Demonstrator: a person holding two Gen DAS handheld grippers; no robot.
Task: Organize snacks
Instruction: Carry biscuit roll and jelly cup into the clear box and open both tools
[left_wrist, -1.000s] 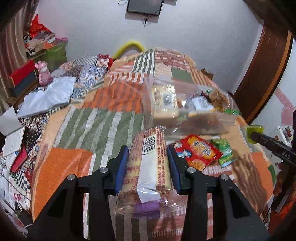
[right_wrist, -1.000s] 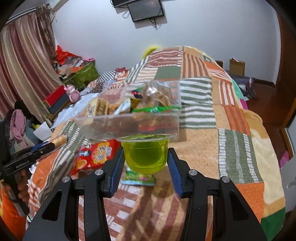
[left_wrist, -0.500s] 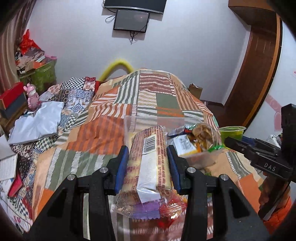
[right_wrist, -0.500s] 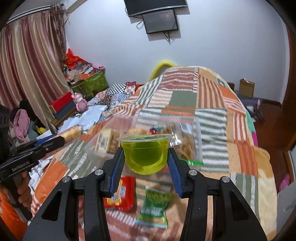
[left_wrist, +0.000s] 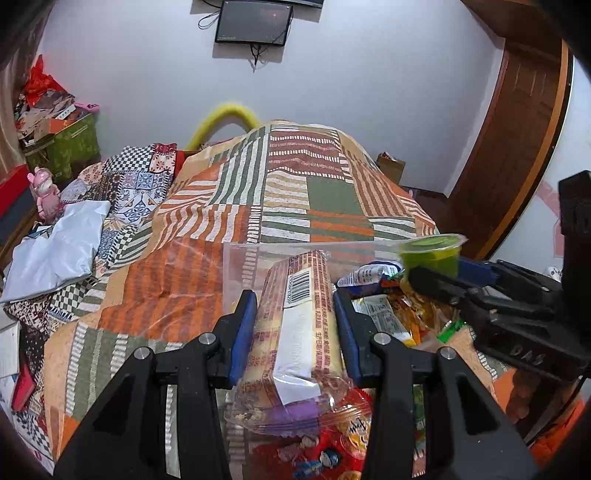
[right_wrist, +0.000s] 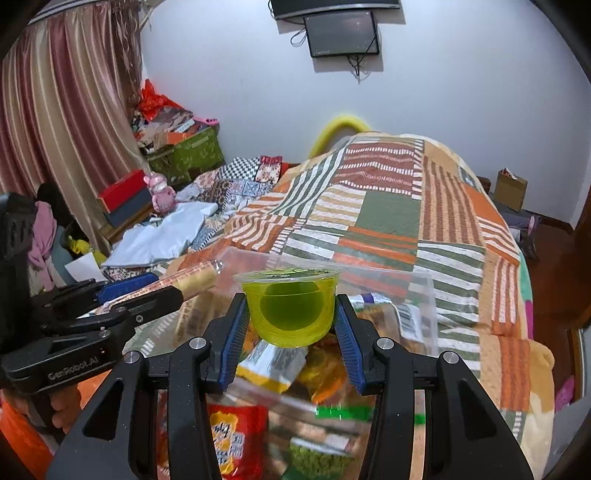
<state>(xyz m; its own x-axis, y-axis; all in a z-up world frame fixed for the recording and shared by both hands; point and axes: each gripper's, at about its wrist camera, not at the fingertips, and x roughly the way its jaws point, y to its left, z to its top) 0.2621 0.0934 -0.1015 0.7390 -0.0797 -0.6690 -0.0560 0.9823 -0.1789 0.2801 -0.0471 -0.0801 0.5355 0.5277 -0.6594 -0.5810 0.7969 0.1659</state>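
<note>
I am holding a wrapped roll of biscuits (left_wrist: 295, 325) in my left hand-held gripper (left_wrist: 295, 325), the blue pads pressing its long sides so the packet points forward, barcode up, its crimped tail hanging loose below my fingers. I am gripping it across the narrow width because that keeps the long pack from swinging.

My right hand-held gripper (right_wrist: 291, 325) is clamping a green jelly cup (right_wrist: 291, 308) by its tapered wall, just under the rim. I am keeping the cup upright with its foil lid on top, since a tilted cup could slip out downwards through the taper.

Both snacks are hanging over the clear plastic bin (right_wrist: 424, 295) sitting on the patchwork bedspread (right_wrist: 388, 206). The bin is already holding several packets, among them a white one with a barcode (right_wrist: 410, 319). A red snack bag (right_wrist: 232, 439) and a green packet (right_wrist: 314, 454) are lying nearer to me; I cannot tell whether they are inside the bin or just in front of it.

I judge that I am bringing both items in side by side, biscuits to the left and cup to the right, so each can drop into free space without the two grippers knocking together.
</note>
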